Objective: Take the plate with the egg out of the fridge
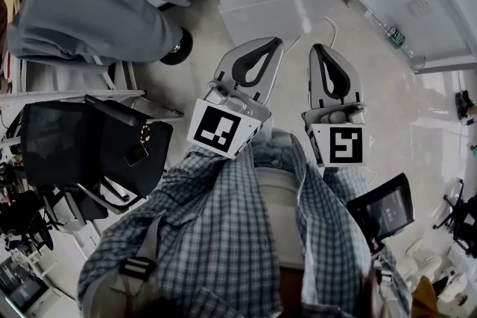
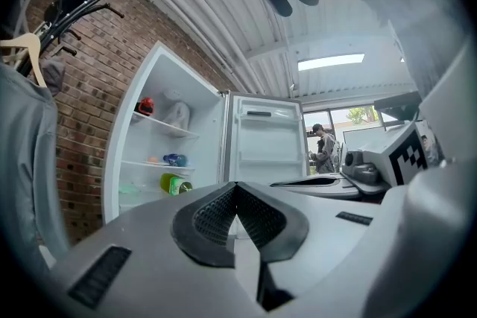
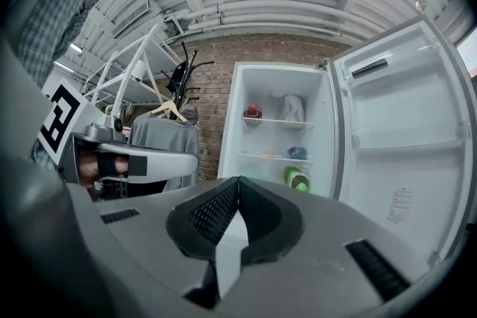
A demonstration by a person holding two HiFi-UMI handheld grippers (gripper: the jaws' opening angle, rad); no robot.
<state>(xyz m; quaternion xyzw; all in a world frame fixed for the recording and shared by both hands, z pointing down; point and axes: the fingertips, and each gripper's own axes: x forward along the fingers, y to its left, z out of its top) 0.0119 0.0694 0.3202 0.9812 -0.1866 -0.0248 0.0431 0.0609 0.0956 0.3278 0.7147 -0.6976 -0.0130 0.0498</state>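
A red-brown brick wall (image 3: 212, 104) and a white ribbed ceiling close the room, and against the wall stands a tall white fridge (image 3: 277, 132) with its white door (image 3: 402, 130) swung wide to the right. A grey garment on a wooden hanger (image 3: 160, 141) hangs just left of it.

The top shelf carries a small red item (image 3: 253, 112) and a white bag (image 3: 293, 108). The middle shelf (image 3: 264, 156) bears a blue item (image 3: 297, 153) with a small pale orange thing to its left, too small to tell whether it is the plate with the egg. A green bottle (image 3: 297, 178) lies below.

The left claw (image 2: 237, 186) is pinched together at its tips with nothing between them. The right claw (image 3: 240, 179) is likewise closed and empty. Both are held side by side before the person's checked shirt (image 1: 223, 220), above the pale floor (image 1: 298, 18), well apart from the fridge shelves.
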